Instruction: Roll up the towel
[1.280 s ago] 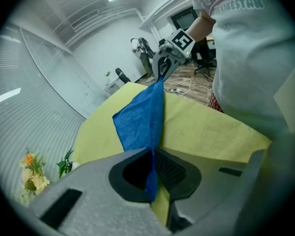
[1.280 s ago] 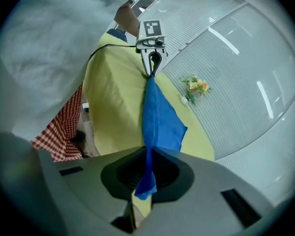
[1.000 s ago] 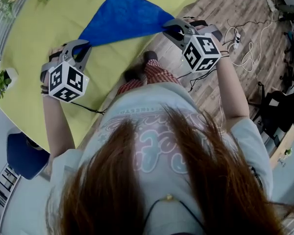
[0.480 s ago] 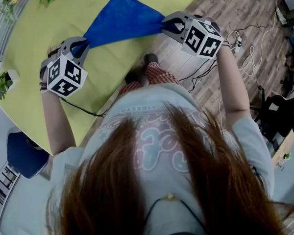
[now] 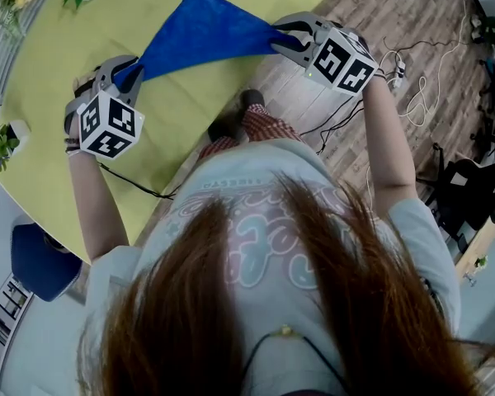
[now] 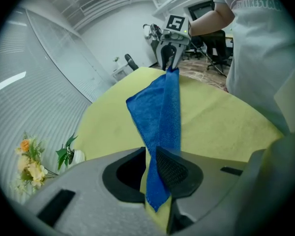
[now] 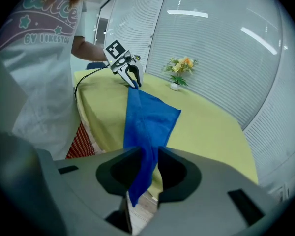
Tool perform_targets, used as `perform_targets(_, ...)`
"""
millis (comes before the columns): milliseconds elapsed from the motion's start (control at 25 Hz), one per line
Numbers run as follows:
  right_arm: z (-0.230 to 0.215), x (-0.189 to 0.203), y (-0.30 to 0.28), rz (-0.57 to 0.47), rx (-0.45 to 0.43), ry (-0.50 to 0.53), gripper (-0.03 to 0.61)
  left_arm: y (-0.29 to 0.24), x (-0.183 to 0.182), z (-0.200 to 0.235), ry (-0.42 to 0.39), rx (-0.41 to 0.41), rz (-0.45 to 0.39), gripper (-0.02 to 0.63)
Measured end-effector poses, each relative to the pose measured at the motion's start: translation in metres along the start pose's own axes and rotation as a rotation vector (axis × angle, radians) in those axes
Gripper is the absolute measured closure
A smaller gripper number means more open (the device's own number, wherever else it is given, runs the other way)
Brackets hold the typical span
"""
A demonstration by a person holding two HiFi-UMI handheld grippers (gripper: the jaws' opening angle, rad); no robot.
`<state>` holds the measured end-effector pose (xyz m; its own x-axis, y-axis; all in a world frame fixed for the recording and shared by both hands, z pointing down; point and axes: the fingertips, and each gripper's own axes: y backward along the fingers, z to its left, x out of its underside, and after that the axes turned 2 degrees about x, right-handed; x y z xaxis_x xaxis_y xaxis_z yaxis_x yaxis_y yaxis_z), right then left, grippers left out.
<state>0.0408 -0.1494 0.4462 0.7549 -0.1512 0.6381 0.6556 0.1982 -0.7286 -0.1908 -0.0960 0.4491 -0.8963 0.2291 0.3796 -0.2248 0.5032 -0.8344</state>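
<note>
Towel [image 5: 202,27]: blue cloth, napped, matt. Table [image 5: 66,40]: yellow-green cloth cover, matt, smooth. Floor [image 5: 396,15]: wood-look planks, low sheen.

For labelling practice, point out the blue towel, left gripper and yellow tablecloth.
blue towel [image 5: 202,27], head view, middle of the cloth
left gripper [image 6: 152,157], left gripper view, between its jaws
yellow tablecloth [image 5: 82,48], head view, bare part

Left gripper [image 5: 130,68] pinches towel [image 5: 206,27]; right gripper [image 5: 280,38] jaws just opening around it.

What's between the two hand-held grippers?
The blue towel, stretched over the yellow table, in head view. The left hand-held gripper clamps it; right hand-held gripper's jaws have just been opening, towel between them.
</note>
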Motion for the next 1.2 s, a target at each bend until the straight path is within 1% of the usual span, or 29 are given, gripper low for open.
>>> perform_targets(160,-0.003,0.003,0.006,-0.046,0.04,-0.076,0.474,0.004,0.0,0.004,0.059,-0.008,-0.031,0.567)
perform_targets(240,-0.002,0.002,0.011,-0.073,0.066,-0.104,0.474,0.009,-0.002,0.008,0.097,-0.03,-0.063,0.557)
perform_targets(360,-0.006,-0.003,0.021,-0.127,0.13,-0.141,0.474,0.02,0.003,0.017,0.15,-0.078,-0.106,0.555)
perform_targets(440,-0.008,-0.006,0.031,-0.149,0.182,-0.142,0.474,0.029,0.003,0.018,0.169,-0.093,-0.131,0.555)
perform_targets(520,-0.004,-0.007,0.04,-0.139,0.232,-0.098,0.473,0.038,-0.004,0.01,0.166,-0.084,-0.162,0.555)
perform_targets(560,0.0,-0.006,0.042,-0.111,0.25,-0.044,0.472,0.04,-0.007,0.003,0.146,-0.076,-0.165,0.555)
perform_targets(640,0.016,-0.001,0.036,-0.012,0.257,0.111,0.468,0.037,-0.007,-0.012,0.081,-0.059,-0.134,0.548)
perform_targets(680,0.023,0.002,0.031,0.035,0.258,0.182,0.443,0.033,-0.005,-0.02,0.056,-0.051,-0.115,0.536)
perform_targets(760,0.031,0.006,0.02,0.081,0.283,0.263,0.425,0.026,-0.002,-0.029,0.035,-0.04,-0.092,0.51)
perform_targets(840,0.032,0.01,0.014,0.096,0.32,0.29,0.418,0.025,-0.001,-0.031,0.023,-0.046,-0.085,0.495)
perform_targets(960,0.028,0.016,0.009,0.115,0.356,0.293,0.417,0.022,0.003,-0.028,-0.005,-0.075,-0.066,0.495)
perform_targets(1040,0.023,0.02,0.005,0.139,0.391,0.322,0.42,0.018,0.006,-0.024,-0.018,-0.099,-0.064,0.495)
perform_targets(1120,0.019,0.02,0.002,0.153,0.419,0.352,0.436,0.017,0.007,-0.021,-0.021,-0.115,-0.083,0.5)
perform_targets(1200,0.017,0.017,0.0,0.14,0.42,0.34,0.437,0.016,0.007,-0.022,-0.025,-0.116,-0.092,0.524)
